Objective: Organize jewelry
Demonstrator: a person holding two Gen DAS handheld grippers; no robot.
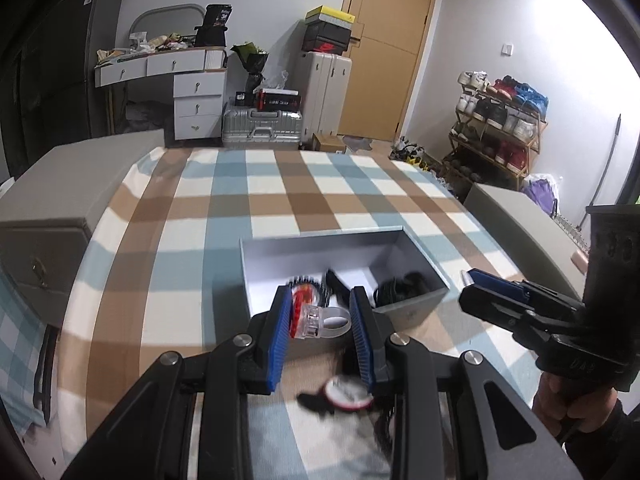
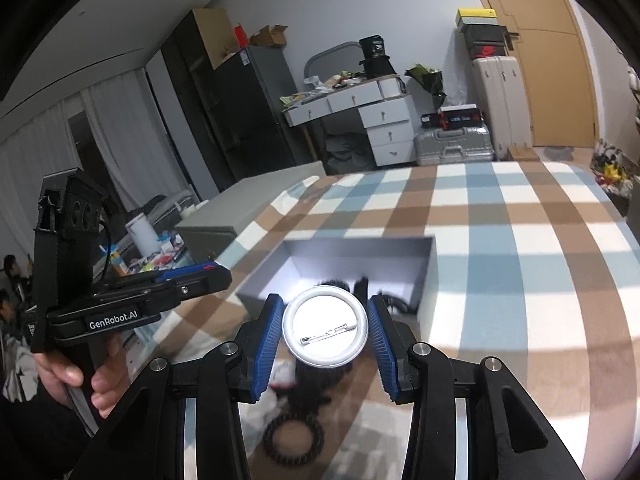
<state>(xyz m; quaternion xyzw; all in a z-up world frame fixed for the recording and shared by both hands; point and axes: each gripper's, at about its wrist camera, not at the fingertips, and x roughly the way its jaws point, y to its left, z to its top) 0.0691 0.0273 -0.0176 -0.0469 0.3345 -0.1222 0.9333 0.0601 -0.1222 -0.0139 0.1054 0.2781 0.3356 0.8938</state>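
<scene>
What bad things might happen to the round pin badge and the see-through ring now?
1. The right gripper pinches the round white pin badge only by its rim, so it may slip out and miss the open grey box.
2. The clear plastic ring sits between the left gripper's blue pads and looks blurred, so it might drop short of the box.
3. A black coiled hair tie lies below; a falling badge might land on it.

Left wrist view: low over the near edge of the checked bed (image 1: pixel 280 184), facing its far edge, close to the grey box (image 1: pixel 320 236). Right wrist view: same direction, from right of it, angled left. Both share box (image 2: pixel 360 246), bed (image 2: pixel 520 216), white desk (image 1: pixel 176 64).
</scene>
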